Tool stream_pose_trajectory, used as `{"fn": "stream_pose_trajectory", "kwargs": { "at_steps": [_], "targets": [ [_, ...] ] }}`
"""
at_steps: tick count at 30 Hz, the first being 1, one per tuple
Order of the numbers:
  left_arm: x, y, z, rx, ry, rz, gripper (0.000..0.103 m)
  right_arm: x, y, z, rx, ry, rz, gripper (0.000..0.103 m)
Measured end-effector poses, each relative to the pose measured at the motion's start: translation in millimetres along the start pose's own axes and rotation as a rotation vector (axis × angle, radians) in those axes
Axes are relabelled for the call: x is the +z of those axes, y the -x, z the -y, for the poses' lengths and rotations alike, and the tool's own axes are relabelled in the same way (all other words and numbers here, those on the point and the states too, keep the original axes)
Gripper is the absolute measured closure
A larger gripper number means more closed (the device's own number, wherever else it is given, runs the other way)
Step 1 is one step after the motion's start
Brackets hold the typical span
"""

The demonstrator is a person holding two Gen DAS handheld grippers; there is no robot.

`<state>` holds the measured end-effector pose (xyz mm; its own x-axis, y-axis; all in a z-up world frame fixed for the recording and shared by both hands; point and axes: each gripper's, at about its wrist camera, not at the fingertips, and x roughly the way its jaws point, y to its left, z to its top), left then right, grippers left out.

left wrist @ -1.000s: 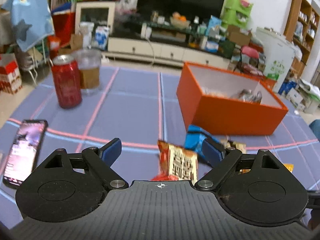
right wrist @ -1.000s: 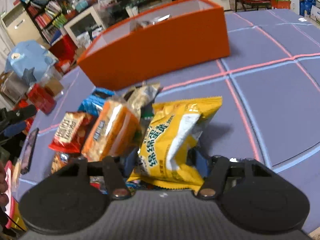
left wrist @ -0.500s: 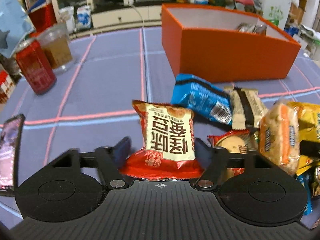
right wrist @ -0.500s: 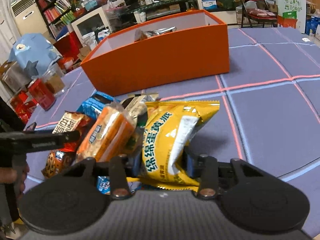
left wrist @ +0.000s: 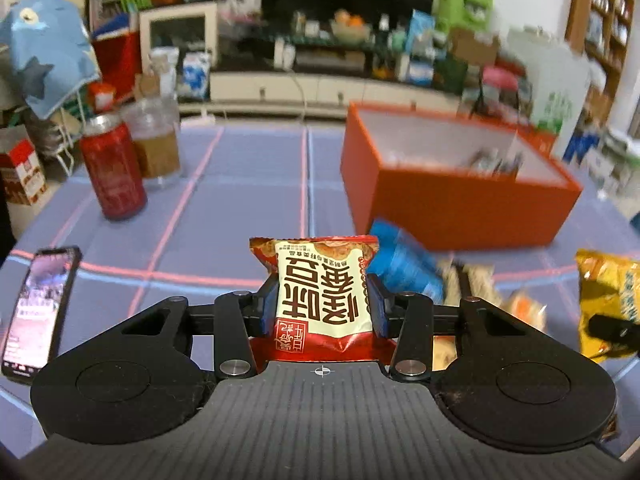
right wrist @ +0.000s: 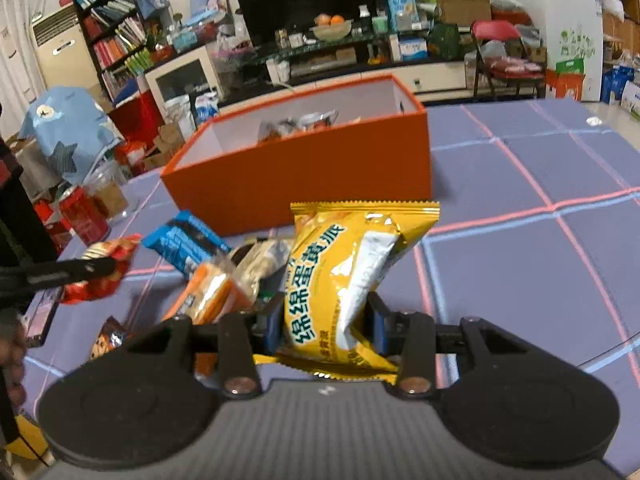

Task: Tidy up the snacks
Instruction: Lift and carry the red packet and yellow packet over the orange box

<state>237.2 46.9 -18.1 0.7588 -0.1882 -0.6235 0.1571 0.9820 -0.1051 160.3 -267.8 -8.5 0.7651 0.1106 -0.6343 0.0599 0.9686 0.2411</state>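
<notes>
Left wrist view: the left gripper [left wrist: 322, 304] is clamped on a red snack pack [left wrist: 322, 292], blue pads pressed against both sides, pack upright and lifted off the purple checked tablecloth [left wrist: 248, 184]. The orange box [left wrist: 452, 204] sits ahead to the right, top open, a few packets inside, with bare cloth between it and the red can [left wrist: 112, 168] and cup [left wrist: 154, 140] at far left. A phone [left wrist: 38, 308] lies near the left table edge. Right wrist view: the right gripper [right wrist: 326, 322] is squeezing a yellow snack bag [right wrist: 344, 280], held upright. The orange box's [right wrist: 304, 176] near wall is straight ahead, leftover snacks [right wrist: 208, 272] piled to the left, and lots of open cloth off to the right.
</notes>
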Motion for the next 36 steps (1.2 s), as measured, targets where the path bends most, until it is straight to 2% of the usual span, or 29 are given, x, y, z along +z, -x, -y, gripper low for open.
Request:
{"fn": "stream_pose_trajectory", "kwargs": {
  "at_steps": [4,8,19,25,29,36],
  "targets": [
    [8,18,9,-0.022,-0.014,0.083,0.092,2,4,-4,-0.006,0.031,0.029,0.06],
    [10,30,30,-0.005,-0.093,0.129,0.092,3,4,-3,-0.012,0.045,0.039,0.06],
    [5,42,67,-0.126,-0.157,0.137,0.092,7,6,3,-0.033,0.035,0.059,0.06],
    [9,47,55,-0.109,-0.116,0.155,0.092,8,6,8,-0.038,0.023,0.059,0.06],
    [16,48,35,-0.088,-0.053,0.162,0.092,8,6,7,-0.033,0.026,0.06,0.06],
    [31,69,6,-0.043,0.026,0.24,0.092,9,10,6,-0.031,0.024,0.07,0.06]
  ]
}}
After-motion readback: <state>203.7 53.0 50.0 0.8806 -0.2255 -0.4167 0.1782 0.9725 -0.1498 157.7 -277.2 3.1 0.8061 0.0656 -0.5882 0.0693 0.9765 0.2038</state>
